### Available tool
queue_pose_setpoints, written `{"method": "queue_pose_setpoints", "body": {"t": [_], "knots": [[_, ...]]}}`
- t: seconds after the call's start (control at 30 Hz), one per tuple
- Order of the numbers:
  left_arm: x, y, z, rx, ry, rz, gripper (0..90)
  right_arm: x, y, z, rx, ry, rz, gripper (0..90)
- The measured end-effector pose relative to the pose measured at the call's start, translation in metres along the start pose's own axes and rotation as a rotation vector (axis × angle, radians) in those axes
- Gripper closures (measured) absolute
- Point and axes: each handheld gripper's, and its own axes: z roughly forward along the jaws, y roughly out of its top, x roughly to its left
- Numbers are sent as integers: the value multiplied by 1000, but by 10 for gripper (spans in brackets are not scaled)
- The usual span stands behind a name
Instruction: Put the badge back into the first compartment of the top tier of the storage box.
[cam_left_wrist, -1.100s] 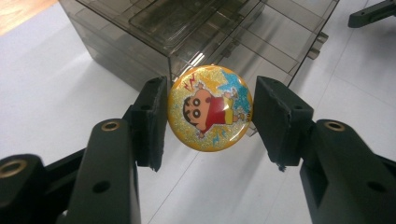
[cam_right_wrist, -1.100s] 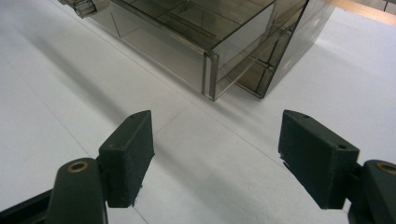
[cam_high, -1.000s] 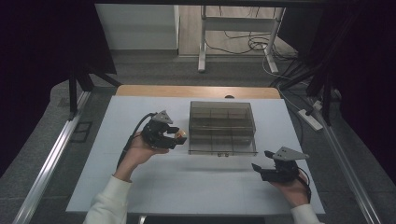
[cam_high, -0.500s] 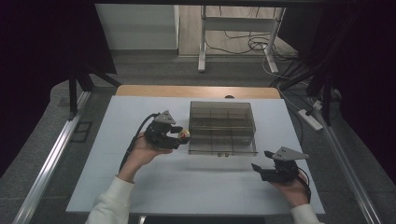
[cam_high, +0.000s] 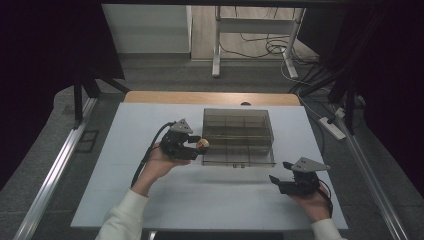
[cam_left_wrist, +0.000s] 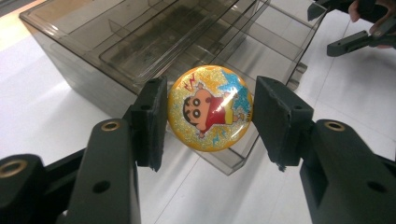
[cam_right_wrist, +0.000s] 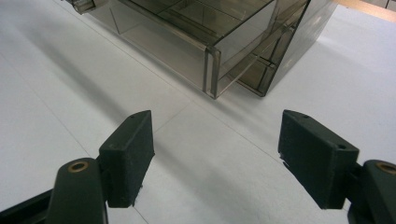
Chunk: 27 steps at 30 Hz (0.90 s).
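A round yellow glitter ball with a cartoon boy on it sits between the two black pads of my left gripper, which is shut on it. In the high view the ball hangs just off the left wall of a smoky clear compartment box, near its front corner. The box has an open top and dividers inside. My right gripper stands open over bare table, right of the box's front right corner, with nothing between its pads.
The white table top spreads wide in front of the box. A wooden strip runs along the far edge. Table legs and cables lie on the floor beyond. The right gripper also appears far off in the left gripper view.
My left gripper has carried the ball a little to the right, closer to the box's left wall. The right gripper has stayed where it was.
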Motion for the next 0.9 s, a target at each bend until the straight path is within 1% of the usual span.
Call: {"method": "queue_pose_setpoints", "body": {"t": [0.07, 0.13, 0.37, 0.5, 0.63, 0.8, 0.9], "knots": [[-1, 0, 2, 5, -1, 4, 469, 0, 0, 0, -1, 0, 0, 262], [-1, 1, 4, 1, -1, -1, 469, 0, 0, 0, -1, 1, 0, 261], [-4, 2, 9, 2, -1, -1, 469, 0, 0, 0, -2, -1, 0, 261], [-5, 2, 15, 0, -2, -5, 469, 0, 0, 0, 1, 0, 0, 261], [-8, 4, 20, 6, -3, 7, 469, 1, 0, 1, 3, 3, -1, 261], [-10, 7, 25, 2, -14, -1, 469, 1, 0, 1, 3, 2, -2, 261], [-13, 10, 29, 6, -21, 6, 469, 1, 0, 1, 3, 3, -3, 260]]}}
